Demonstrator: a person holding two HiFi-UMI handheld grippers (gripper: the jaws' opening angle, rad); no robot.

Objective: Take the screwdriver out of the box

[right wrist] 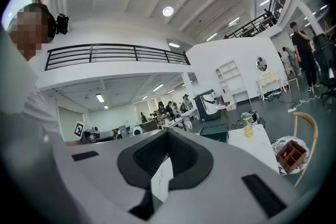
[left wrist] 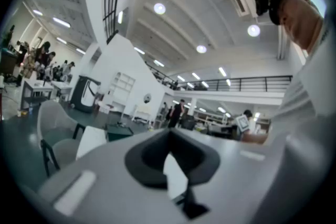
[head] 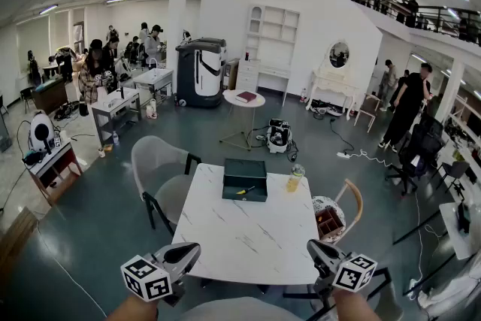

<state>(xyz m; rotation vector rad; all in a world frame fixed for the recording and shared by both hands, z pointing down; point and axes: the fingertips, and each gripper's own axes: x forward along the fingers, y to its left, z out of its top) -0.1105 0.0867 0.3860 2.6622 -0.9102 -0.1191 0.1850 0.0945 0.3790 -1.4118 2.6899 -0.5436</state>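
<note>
Zero contact yet; holds left gripper [head: 193,251], right gripper [head: 313,247] pressed together, empty; needs reaching to box [head: 244,170], spreading round screwdriver [head: 244,191].

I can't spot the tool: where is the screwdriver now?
In the head view, the screwdriver lies inside the open dark box at the far edge of the white table, just left of the bottle.

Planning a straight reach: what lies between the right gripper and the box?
In the head view, only bare table lies between the right gripper and the box; the bottle stands just right of the box.
</note>
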